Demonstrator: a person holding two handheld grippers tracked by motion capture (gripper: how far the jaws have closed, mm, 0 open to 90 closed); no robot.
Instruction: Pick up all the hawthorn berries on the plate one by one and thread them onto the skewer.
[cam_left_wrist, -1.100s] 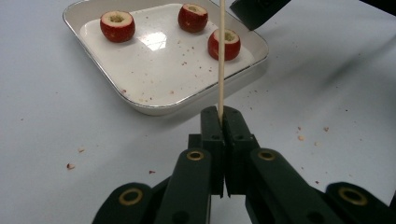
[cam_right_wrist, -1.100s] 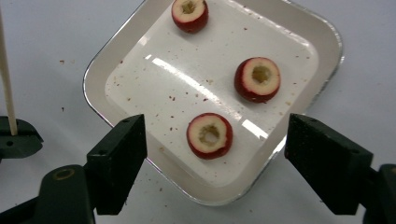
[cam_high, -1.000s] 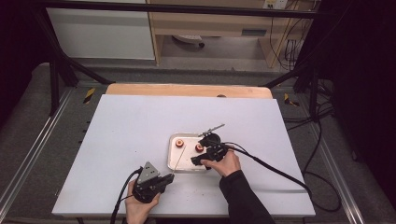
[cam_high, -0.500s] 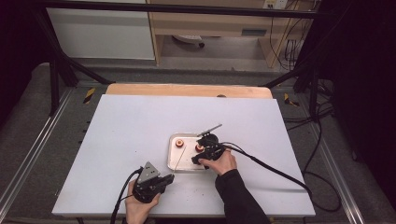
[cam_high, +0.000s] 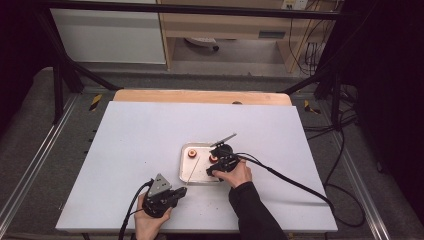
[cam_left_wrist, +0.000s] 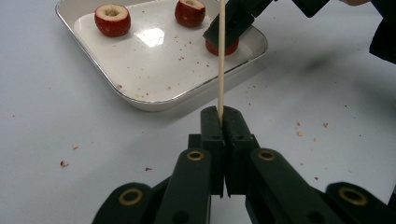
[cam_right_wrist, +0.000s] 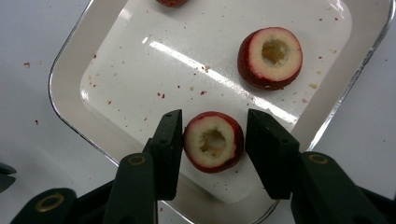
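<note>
- The work looks like threading cored red fruit onto a wooden skewer — and it appears to be near its start, since the skewer (cam_left_wrist: 221, 56) is bare along the whole length that shows.
- The left gripper (cam_left_wrist: 223, 116) is clenched on the skewer's lower end, jaws pressed together, holding the stick so it points toward the metal tray (cam_left_wrist: 154, 100); in the high view it sits near the table's front edge (cam_high: 162, 195).
- The right gripper (cam_right_wrist: 213, 140) is down in the tray with a cored fruit piece (cam_right_wrist: 214, 141) between its jaws. The jaws have just been closing on it; the left pad is at the fruit's skin, a narrow gap shows on the right, so I judge the grasp not yet made.
- Another cored piece (cam_right_wrist: 270, 57) lies farther back in the same tray, and a third (cam_left_wrist: 112, 19) sits in the far corner as the left gripper view shows it — all three still in the tray.
- Left to do, by my reading: finish the pinch, lift the piece, bring its hole to the skewer tip, then repeat for the other two.
- Crumbs (cam_left_wrist: 64, 163) dot the white table.
</note>
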